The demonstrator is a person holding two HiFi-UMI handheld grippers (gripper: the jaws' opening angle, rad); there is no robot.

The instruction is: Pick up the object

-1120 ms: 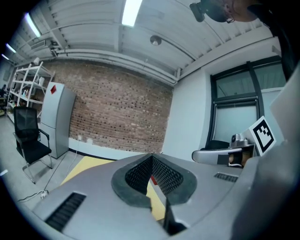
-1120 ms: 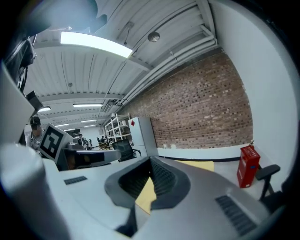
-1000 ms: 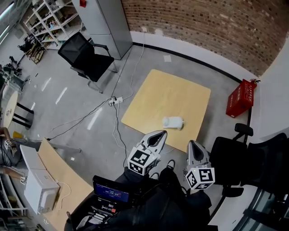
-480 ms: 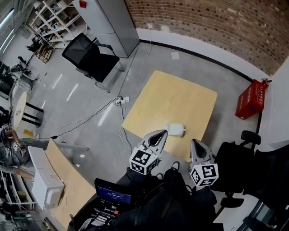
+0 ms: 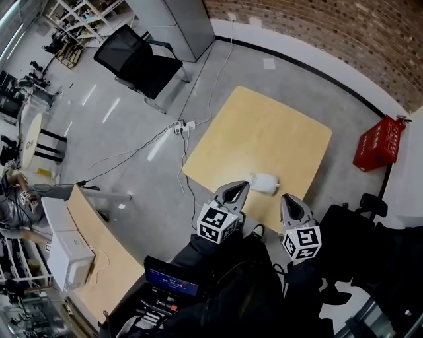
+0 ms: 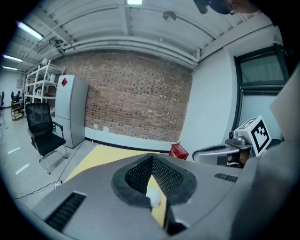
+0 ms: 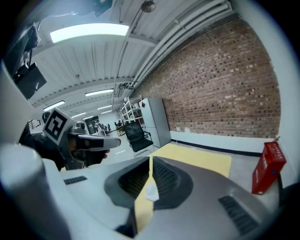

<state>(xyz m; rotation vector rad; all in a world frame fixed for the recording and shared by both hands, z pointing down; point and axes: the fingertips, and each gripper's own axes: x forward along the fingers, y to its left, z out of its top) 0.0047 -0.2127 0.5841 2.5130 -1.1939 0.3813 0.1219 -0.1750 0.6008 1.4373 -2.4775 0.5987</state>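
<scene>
Since a second ago both my grippers have come forward and down toward the table, and the object now lies nearer their tips than it did.

At the far left a black chair stands on the grey floor beside a grey cabinet. A power strip lies on the floor between the chair and the table, with cables trailing away from it.

My left gripper points forward and a little down, and in the head view its tip overlaps the table's near edge. Its jaws are closed and hold nothing. In the left gripper view the tips meet, and only a thin slit below them shows the yellow top and a bit of white.

The table has a square yellow top. The object, small and white, rests on it close to the near edge. It lies just ahead of the two gripper tips and between them, touching neither.

My right gripper is just right of the object. Its jaws are pressed together and empty, and the object shows through the slit in its own view too.

Right of the table a red crate stands on the floor by a white wall. A brick wall runs along the far side of the room.
</scene>
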